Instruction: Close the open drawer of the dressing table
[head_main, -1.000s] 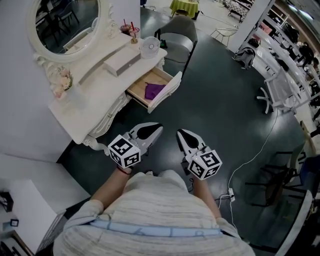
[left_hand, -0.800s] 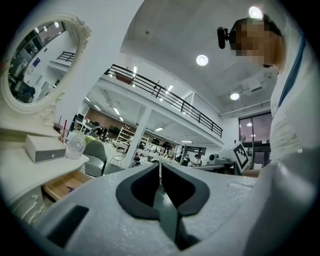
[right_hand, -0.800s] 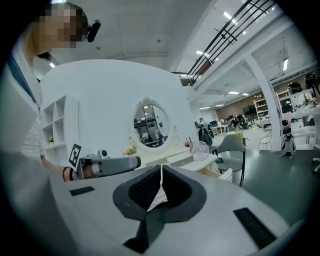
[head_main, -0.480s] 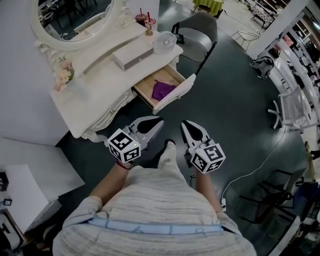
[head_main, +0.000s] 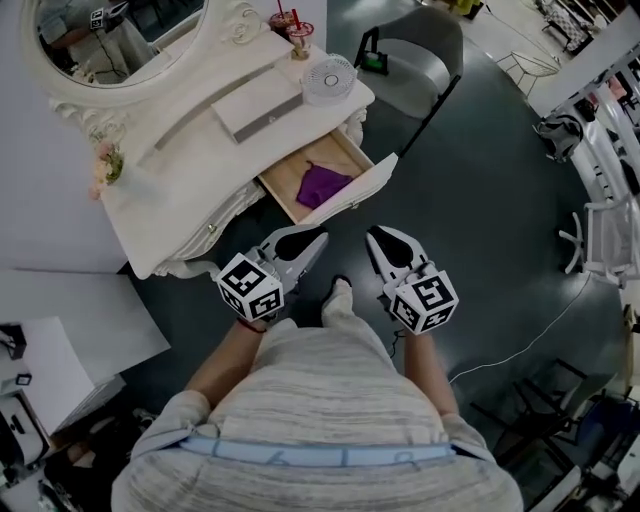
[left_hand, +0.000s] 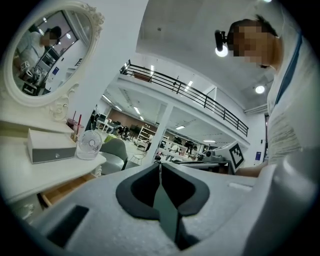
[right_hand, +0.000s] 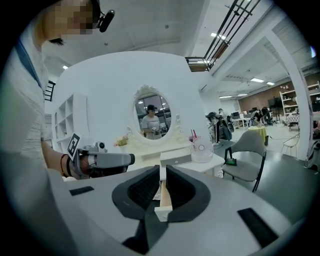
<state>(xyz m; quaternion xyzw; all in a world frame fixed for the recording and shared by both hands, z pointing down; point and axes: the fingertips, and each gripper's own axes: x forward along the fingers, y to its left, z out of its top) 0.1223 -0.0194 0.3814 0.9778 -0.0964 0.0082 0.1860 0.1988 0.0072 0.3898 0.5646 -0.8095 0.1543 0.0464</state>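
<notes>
Head view: drawer (head_main: 347, 196) of dressing table (head_main: 170, 190) seen pulled out, purple cloth (head_main: 322, 185) lying inside. Left gripper (head_main: 316, 240) and right gripper (head_main: 377, 235) held just short of drawer front, likely lined up for push.

Left gripper view: jaws pressed together, nothing pinched.

Right gripper view: jaws cracked slightly apart, empty. Drawer edge framed in gap, so probably aimed there.

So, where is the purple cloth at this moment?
In the head view, the purple cloth lies inside the open drawer of the dressing table, in the upper middle of the picture. The white fan stands just above it.
</notes>
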